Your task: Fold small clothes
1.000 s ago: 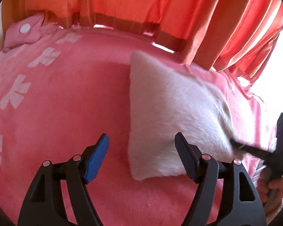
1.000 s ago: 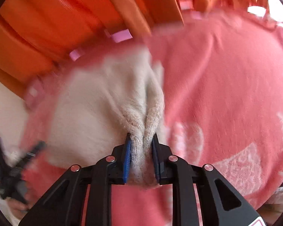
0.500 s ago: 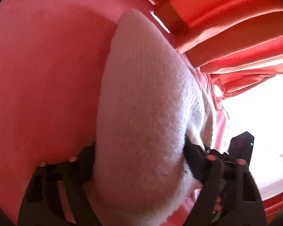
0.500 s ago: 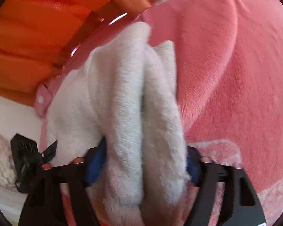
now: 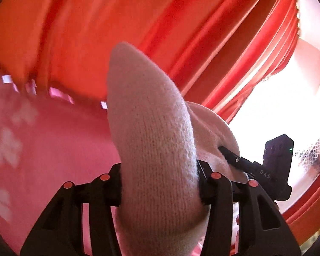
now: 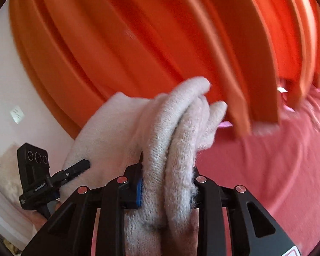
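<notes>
A folded white knit garment (image 5: 155, 132) is held up off the pink bed between both grippers. My left gripper (image 5: 160, 183) is shut on one end of it; the knit bulges up between the jaws. My right gripper (image 6: 166, 183) is shut on the other end, where several thick folds (image 6: 175, 132) stack between the jaws. The right gripper's black body (image 5: 275, 166) shows at the right of the left wrist view. The left gripper's body (image 6: 36, 170) shows at the left of the right wrist view.
A pink fleece blanket with white motifs (image 5: 32, 149) covers the bed below; it also shows in the right wrist view (image 6: 266, 166). Orange curtains (image 5: 160, 32) hang close behind. A bright window (image 5: 288, 106) is at the right. A white wall (image 6: 10, 85) is at the left.
The left gripper has closed on the garment's near end. Both grippers have lifted the garment off the bed and tilted up toward the curtains.
</notes>
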A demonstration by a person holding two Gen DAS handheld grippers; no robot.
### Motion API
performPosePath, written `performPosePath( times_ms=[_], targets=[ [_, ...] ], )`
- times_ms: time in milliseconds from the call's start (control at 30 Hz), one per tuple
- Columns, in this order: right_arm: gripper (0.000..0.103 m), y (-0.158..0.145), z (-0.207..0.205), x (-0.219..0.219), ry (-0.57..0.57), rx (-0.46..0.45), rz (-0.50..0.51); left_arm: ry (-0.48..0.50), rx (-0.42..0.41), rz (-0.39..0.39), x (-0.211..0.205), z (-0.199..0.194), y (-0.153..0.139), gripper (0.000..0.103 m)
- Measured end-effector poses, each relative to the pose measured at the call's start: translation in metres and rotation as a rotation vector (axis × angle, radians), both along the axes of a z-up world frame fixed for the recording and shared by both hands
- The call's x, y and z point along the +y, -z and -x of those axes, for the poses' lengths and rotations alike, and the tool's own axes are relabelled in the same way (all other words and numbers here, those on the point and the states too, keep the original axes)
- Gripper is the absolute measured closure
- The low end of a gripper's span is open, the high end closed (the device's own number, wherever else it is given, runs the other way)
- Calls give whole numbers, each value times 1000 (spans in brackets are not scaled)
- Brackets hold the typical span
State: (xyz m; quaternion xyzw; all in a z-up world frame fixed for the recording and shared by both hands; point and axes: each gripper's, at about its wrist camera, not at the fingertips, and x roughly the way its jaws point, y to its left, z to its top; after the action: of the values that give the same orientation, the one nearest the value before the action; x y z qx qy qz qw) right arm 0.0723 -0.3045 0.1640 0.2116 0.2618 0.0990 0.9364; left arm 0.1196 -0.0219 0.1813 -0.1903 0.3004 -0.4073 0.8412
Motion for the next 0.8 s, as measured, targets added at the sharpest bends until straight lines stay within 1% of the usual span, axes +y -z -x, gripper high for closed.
performPosePath(
  times_ms=[33,67,100,133,167,200,233,267,300,333,367,400,467,533,567,633,667,700,733,767,800],
  targets=[
    [75,6,-11,7,-5,7,-6,-18,-6,-9,2,-6,-2,53],
    [71,23,-30,13,-6,42,-29,-47,-3,-26,8,-14,3,47],
    [68,41,-46,18,-11,82,-37,-86,18,-58,16,-26,17,43],
    [63,75,-70,26,-14,155,-25,-120,44,-100,21,-36,34,35],
    [63,100,-83,29,6,209,-6,-164,75,-158,24,-46,55,31],
    [63,130,-95,33,46,279,32,-236,120,-271,26,-56,88,32],
    [69,155,-101,36,100,342,80,-293,159,-357,28,-61,111,36],
    [73,180,-100,38,143,383,109,-324,192,-414,32,-65,130,42],
    [73,192,-95,38,146,387,96,-314,214,-408,39,-62,145,42],
    [74,197,-93,37,149,402,75,-314,215,-377,44,-57,150,42],
    [74,193,-92,37,149,396,40,-327,200,-352,48,-52,150,41],
    [74,183,-90,39,135,347,22,-347,174,-342,49,-47,149,41],
    [73,166,-87,47,148,276,58,-363,144,-347,46,-41,145,40],
    [73,165,-91,58,109,264,69,-346,124,-356,39,-38,142,36],
    [73,172,-97,65,78,281,74,-327,118,-363,35,-38,143,36],
    [73,192,-112,77,64,373,135,-314,117,-425,24,-47,154,36],
    [74,212,-124,80,66,461,198,-320,125,-471,23,-55,163,36],
    [74,223,-128,82,72,469,224,-323,140,-531,19,-61,175,34],
    [72,222,-130,83,78,443,235,-314,160,-547,18,-66,184,33],
    [72,218,-133,84,79,450,253,-315,176,-544,20,-67,188,32],
    [72,213,-132,84,92,450,242,-322,182,-537,20,-66,190,32]
  ],
)
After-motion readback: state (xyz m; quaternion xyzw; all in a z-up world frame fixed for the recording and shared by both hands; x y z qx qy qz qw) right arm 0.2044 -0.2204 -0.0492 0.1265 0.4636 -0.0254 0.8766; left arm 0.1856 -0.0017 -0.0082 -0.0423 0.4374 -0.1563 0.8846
